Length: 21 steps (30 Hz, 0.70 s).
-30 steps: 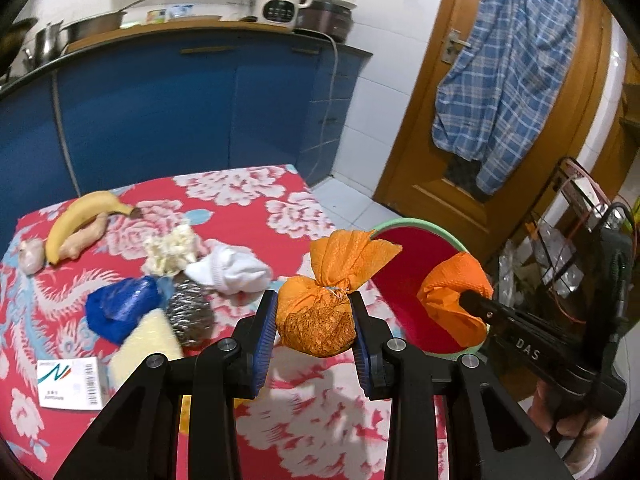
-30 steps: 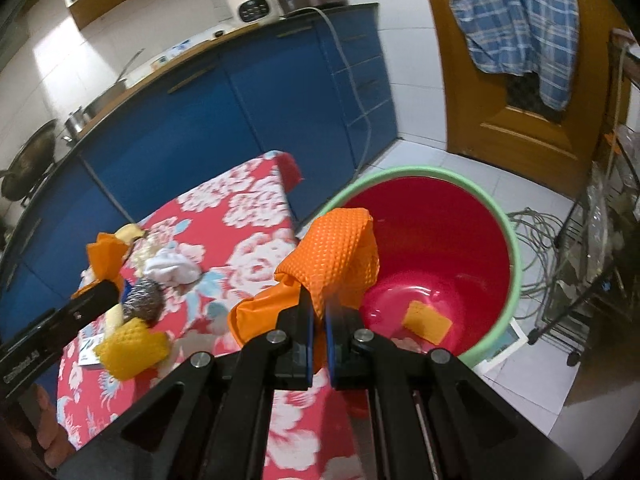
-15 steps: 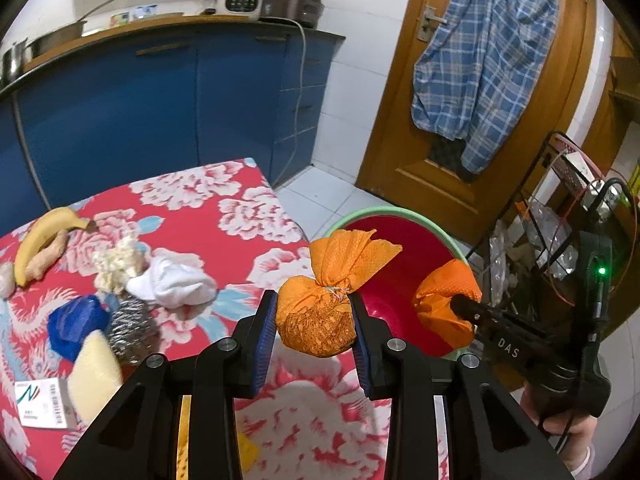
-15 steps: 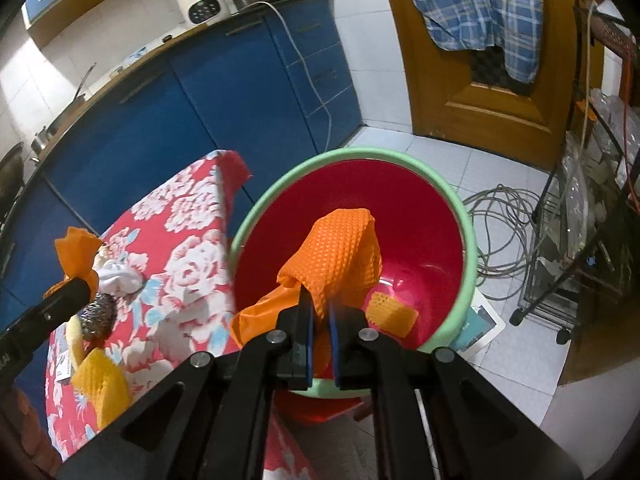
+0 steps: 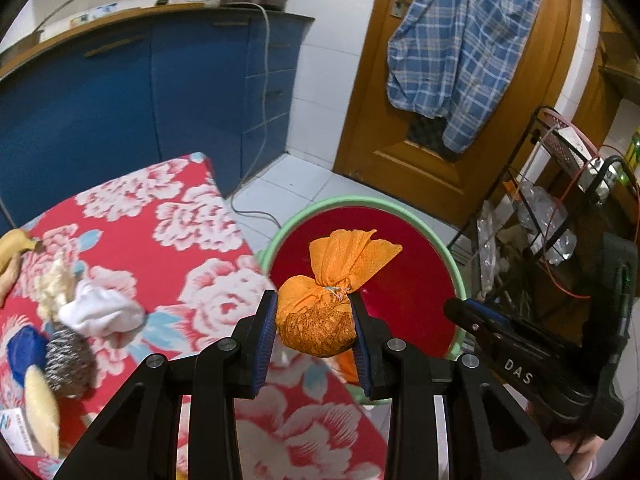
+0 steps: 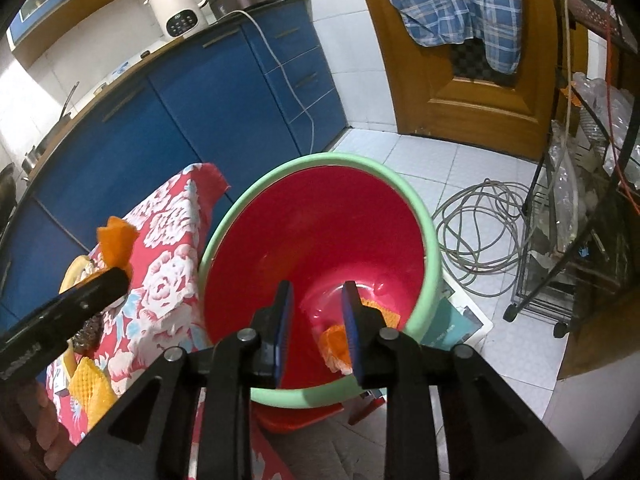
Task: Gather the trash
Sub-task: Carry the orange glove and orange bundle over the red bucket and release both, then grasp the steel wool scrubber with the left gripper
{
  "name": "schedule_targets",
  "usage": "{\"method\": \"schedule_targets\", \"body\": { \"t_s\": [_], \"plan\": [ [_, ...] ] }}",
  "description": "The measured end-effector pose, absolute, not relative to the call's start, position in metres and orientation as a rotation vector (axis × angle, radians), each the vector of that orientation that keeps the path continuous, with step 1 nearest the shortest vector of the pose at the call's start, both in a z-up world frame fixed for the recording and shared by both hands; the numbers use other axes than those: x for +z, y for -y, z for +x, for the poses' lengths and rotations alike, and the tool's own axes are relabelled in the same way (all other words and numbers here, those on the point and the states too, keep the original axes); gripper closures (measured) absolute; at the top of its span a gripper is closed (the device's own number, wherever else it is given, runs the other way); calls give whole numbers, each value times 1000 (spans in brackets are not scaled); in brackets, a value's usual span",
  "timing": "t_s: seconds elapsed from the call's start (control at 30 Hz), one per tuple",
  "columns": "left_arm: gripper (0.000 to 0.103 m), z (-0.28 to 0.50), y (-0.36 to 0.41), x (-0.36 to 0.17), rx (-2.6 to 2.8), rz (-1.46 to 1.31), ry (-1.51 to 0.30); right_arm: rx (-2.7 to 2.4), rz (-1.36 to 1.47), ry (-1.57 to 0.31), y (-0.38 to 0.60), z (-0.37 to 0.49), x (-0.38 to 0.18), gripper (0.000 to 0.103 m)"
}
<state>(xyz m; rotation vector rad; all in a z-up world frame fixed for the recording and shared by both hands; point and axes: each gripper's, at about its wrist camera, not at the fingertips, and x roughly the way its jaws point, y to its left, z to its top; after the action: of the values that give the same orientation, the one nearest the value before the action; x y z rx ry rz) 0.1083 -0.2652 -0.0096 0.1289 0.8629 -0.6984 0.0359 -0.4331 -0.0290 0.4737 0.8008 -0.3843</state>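
A table (image 5: 132, 236) covered in a red cloth with white flowers is seen at the left of both views, with blue cabinets (image 5: 120, 96) behind it and a wooden door (image 5: 400, 128) hung with a plaid shirt (image 5: 460, 40) at the far right. A red bucket (image 6: 428, 224) with a green rim is stood on the tiled floor just beside the table's right edge. A coil of grey cable (image 6: 480, 232) is laid on the floor to the right of the bucket, near a black wire rack (image 6: 580, 200).

On the table, a white crumpled cloth (image 5: 100, 312), a steel scourer (image 5: 68, 360), a blue wad (image 5: 24, 352) and part of a banana (image 5: 14, 240) are gathered at the left.

The left tool (image 5: 315, 322) is closed on an orange knotted bag (image 5: 320, 316), which is pressed between the blue pads and held at the near left of the bucket's rim, its tied top fanned out above the red interior.

The right tool (image 6: 316, 320) is pointed down into the bucket; its jaws are opening and nothing is gripped between them. An orange piece (image 6: 336, 344) is seen low inside the bucket, partly hidden behind the right pad, and whether it is touched by that pad cannot be told. A yellow netted scrap (image 6: 384, 310) is lying on the bucket's bottom beyond it.
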Motion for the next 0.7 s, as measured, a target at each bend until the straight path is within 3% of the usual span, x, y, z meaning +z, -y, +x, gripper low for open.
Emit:
{"method": "schedule_targets", "body": {
  "t_s": [0.2,0.37,0.7],
  "plan": [
    [63,110,287,-14,-739,121,-851,-396,481,-795,438,31,-28,76],
    [45,112,294,-16,-733,129,-854,-403,489,-790,442,26,-27,76],
    [45,118,264,-12,-642,122,-839,-383,487,-789,437,26,-26,76]
  ]
}}
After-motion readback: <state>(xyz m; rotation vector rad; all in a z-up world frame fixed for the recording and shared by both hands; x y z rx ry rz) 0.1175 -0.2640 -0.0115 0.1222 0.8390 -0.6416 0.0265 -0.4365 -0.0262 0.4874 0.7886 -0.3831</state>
